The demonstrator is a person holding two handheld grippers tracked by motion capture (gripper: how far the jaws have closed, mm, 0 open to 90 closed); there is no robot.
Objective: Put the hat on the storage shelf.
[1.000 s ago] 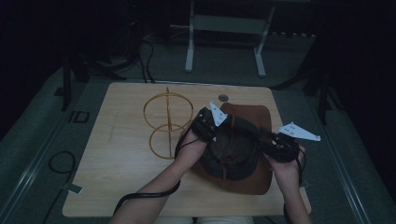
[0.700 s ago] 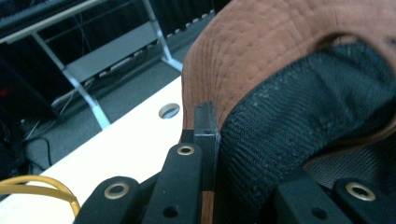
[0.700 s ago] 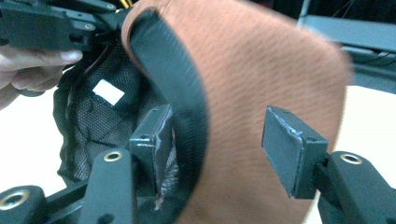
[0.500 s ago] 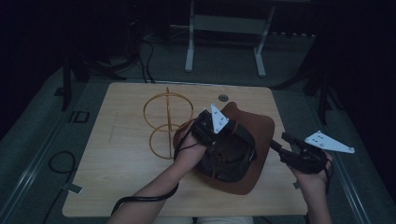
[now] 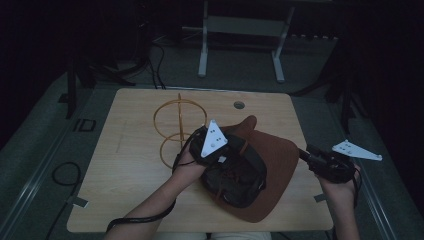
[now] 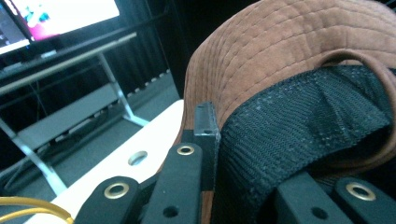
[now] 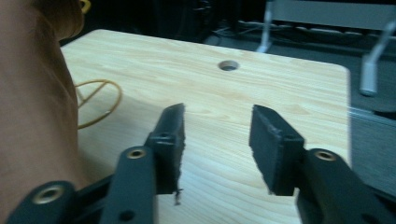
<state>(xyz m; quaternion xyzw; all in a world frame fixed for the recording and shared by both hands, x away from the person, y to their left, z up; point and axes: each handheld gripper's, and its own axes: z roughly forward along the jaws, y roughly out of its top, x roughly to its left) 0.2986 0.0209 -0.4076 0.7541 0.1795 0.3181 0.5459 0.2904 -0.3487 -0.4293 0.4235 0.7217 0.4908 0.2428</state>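
A brown brimmed hat [image 5: 280,160] lies upside down on the table, its black mesh lining [image 5: 235,175] facing up. My left gripper [image 5: 226,152] is at the hat's far-left rim, shut on it. In the left gripper view one jaw presses the brown brim [image 6: 289,51] from outside, and the other sits inside under the mesh lining [image 6: 303,121]. My right gripper [image 5: 306,156] hovers just off the brim's right edge, apart from it. The right gripper [image 7: 217,135] stands open with nothing between its jaws, and the hat [image 7: 32,102] rises at the left of its view.
A yellow wire stand [image 5: 175,125] made of rings stands on the table left of the hat; it is the yellow wire [image 7: 100,105] in the right gripper view. The wooden table [image 5: 130,190] has a cable hole [image 5: 239,105] near its far edge. A metal frame [image 5: 240,25] stands beyond.
My right gripper let go of the hat's right side and drew back to the right, open. The left gripper kept its grip and the hat shifted slightly.
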